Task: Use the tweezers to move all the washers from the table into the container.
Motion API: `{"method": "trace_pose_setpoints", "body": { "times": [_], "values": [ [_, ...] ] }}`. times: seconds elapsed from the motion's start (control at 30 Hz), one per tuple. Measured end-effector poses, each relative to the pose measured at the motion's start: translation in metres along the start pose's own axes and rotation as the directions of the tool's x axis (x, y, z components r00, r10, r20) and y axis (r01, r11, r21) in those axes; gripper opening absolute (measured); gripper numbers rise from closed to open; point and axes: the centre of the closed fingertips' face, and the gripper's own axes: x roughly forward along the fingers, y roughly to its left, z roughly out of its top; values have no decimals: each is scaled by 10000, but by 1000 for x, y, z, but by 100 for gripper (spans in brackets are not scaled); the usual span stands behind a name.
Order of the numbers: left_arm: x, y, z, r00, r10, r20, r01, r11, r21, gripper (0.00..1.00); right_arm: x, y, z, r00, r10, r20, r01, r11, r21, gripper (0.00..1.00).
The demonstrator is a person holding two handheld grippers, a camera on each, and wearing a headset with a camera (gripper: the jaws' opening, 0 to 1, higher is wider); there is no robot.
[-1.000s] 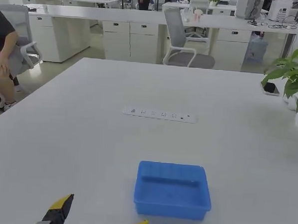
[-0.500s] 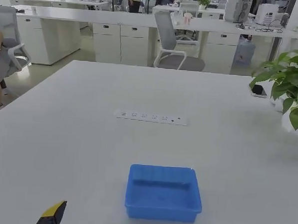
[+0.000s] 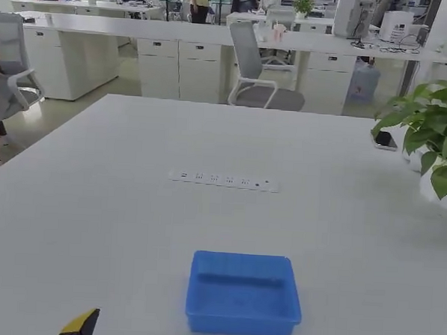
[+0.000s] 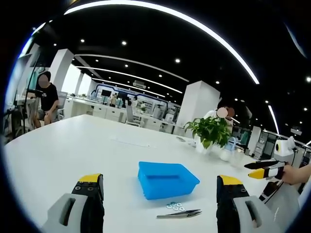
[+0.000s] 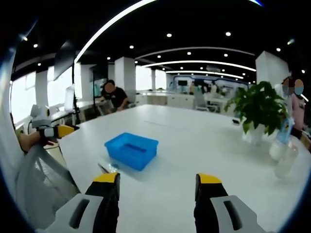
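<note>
— Both grippers first: how do they stand?
— The left gripper (image 4: 159, 179) has its jaws spread wide with nothing between them, and so does the right gripper (image 5: 158, 178). They hang back from the work, I think because nothing is picked up yet.
— And the table (image 3: 131, 208)?
— Broad and white. The blue container (image 3: 243, 292) sits near the person's edge, open side up, so dropping in is easy. It looks empty.
— The tweezers (image 4: 180, 213)?
— Flat on the table, just in front of the container, within easy reach.
— The washers (image 4: 175, 206)?
— A small cluster of pale rings between tweezers and container, just beside both. A short carry, I judge, once a gripper takes the tweezers.
</note>
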Motion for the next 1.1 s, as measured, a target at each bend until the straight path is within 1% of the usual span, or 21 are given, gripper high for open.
{"method": "trace_pose_setpoints", "body": {
  "times": [0.27,0.37,0.4,0.43,0.5,0.53,0.57,0.6,0.63,0.67,0.7,0.73,0.77,0.83,0.87,0.9,0.93,0.97,1.0,1.03,1.1],
  "values": [
    [-1,0,3,10000,-9,82,9,10000,13,99,-1,-1,-1,10000,-20,-88,19,10000,-83,63],
    [-3,0,4,9999,-101,117,100,9999,128,99,0,-1,-2,9997,65,-221,-70,9997,-220,70],
    [-4,2,1,9998,-114,-145,121,9984,543,99,0,-1,-6,9985,135,-533,-145,9997,-185,73],
    [-5,2,-8,9982,-188,-567,229,9970,740,99,0,-2,-9,9976,158,-679,-161,9999,-44,74],
    [-6,0,-22,9905,-330,-1333,441,9957,811,99,0,-2,-11,9956,306,-887,-310,9995,-31,69],
    [-6,-3,-26,9864,-525,-1558,658,9945,819,97,0,0,-12,9952,328,-925,-325,9995,51,65],
    [-7,-6,-29,9810,-790,-1773,946,9922,815,91,1,5,-12,9940,582,-924,-578,9983,72,60],
    [-10,-13,-33,9710,-1226,-2054,1406,9872,754,82,2,14,-13,9910,949,-949,-948,9955,52,56],
    [-11,-15,-36,9620,-1394,-2346,1593,9849,679,72,3,19,-13,9898,1094,-917,-1099,9939,-11,53],
    [-12,-19,-39,9502,-1616,-2665,1856,9803,673,67,5,28,-16,9835,1389,-1161,-1404,9901,-53,54],
    [-11,-21,-39,9459,-1748,-2732,2000,9775,671,65,6,34,-19,9789,1571,-1306,-1596,9871,-88,54],
    [-10,-23,-39,9418,-1967,-2727,2194,9741,548,63,7,44,-22,9693,1957,-1491,-2006,9795,-181,52],
    [-9,-24,-40,9390,-2047,-2765,2266,9727,494,61,9,49,-23,9640,2118,-1609,-2186,9755,-257,50],
    [-8,-25,-45,9254,-2269,-3036,2509,9671,420,56,14,60,-28,9481,2519,-1942,-2634,9640,-356,47],
    [-9,-26,-48,9154,-2416,-3219,2664,9632,346,55,17,64,-28,9439,2640,-1982,-2748,9611,-286,46],
    [-8,-28,-52,8990,-2725,-3429,2989,9540,253,55,22,69,-28,9418,2742,-1947,-2834,9588,-205,45],
    [-11,-32,-57,8713,-3147,-3765,3451,9384,143,55,25,72,-29,9374,2840,-2017,-2918,9564,-94,44],
    [-15,-33,-65,8293,-3587,-4284,3990,9169,47,54,30,77,-32,9291,2993,-2174,-3042,9526,114,43],
    [-15,-31,-69,8134,-3654,-4526,4142,9101,97,50,32,80,-34,9236,3082,-2280,-3133,9496,148,41],
    [-12,-25,-70,8175,-3540,-4542,4039,9147,140,47,37,84,-38,9153,3222,-2417,-3309,9437,52,40],
    [-9,-23,-71,8080,-3667,-4612,4042,9145,-190,44,43,88,-44,9046,3288,-2712,-3446,9387,-113,39]
  ]
}}
